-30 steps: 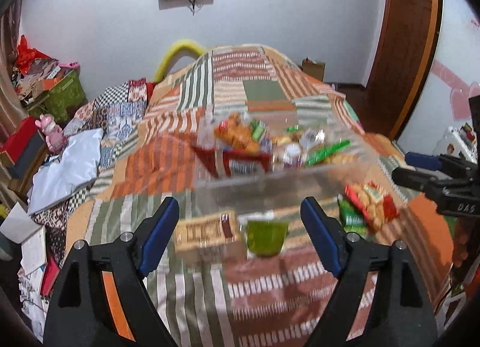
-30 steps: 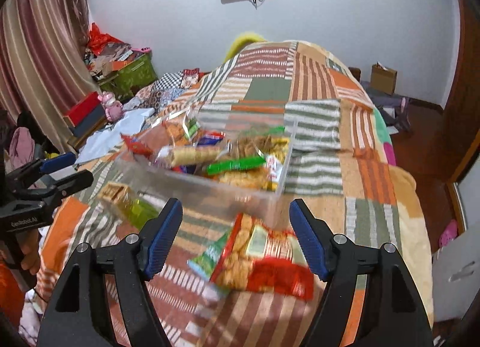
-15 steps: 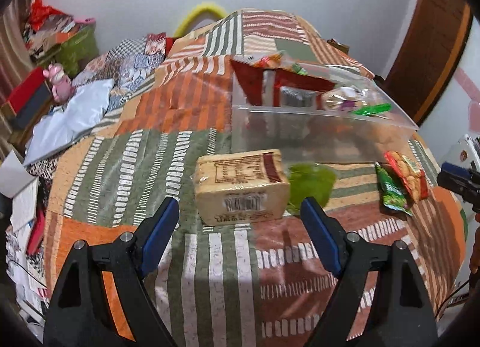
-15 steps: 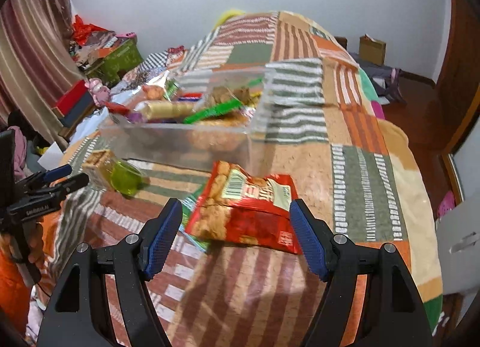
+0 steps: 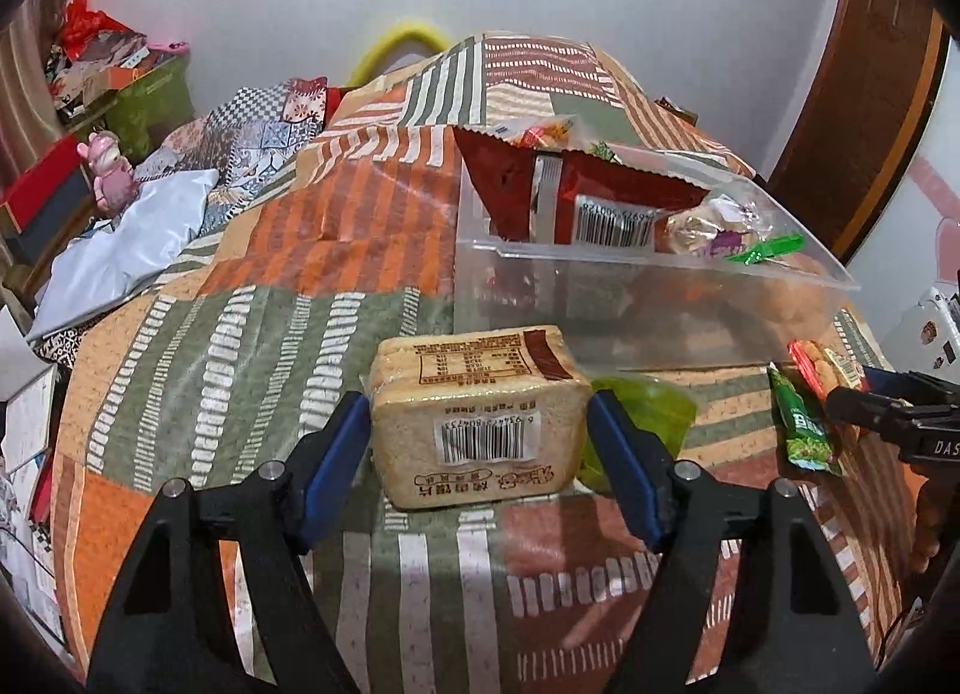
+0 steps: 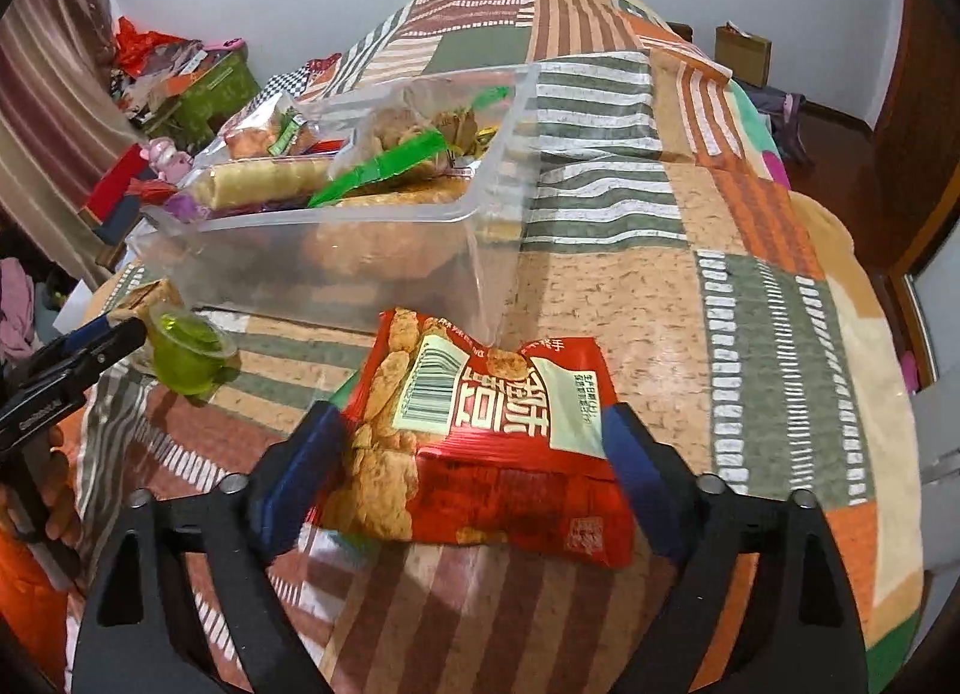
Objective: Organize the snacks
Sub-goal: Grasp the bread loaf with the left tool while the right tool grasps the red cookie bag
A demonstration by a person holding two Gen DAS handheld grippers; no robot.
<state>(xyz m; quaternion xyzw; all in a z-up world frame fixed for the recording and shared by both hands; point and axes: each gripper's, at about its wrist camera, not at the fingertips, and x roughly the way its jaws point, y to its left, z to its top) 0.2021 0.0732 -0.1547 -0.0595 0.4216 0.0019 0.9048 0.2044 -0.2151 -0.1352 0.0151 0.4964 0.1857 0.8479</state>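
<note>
A tan cracker pack (image 5: 480,454) with a barcode lies on the patchwork bedspread between the blue pads of my left gripper (image 5: 477,397). The jaws are closing and the pads stand just off the pack's sides. A green jelly cup (image 5: 642,412) sits right beside it. In the right wrist view a red snack bag (image 6: 492,454) lies flat between the fingers of my right gripper (image 6: 471,412), whose jaws are opening and do not press it. Behind both stands a clear plastic bin (image 5: 600,286) (image 6: 336,256) holding several snacks. A green packet (image 5: 804,424) lies under the red bag.
The bedspread (image 6: 660,304) slopes off to the right towards a wooden door (image 5: 870,94). Left of the bed lie a white cloth (image 5: 120,250), a pink toy (image 5: 111,178) and a green box (image 5: 150,100) among clutter. Each gripper shows at the edge of the other's view.
Both grippers have come down towards the bed. The left one now straddles the cracker pack and has narrowed. The right one has widened around the red bag.
</note>
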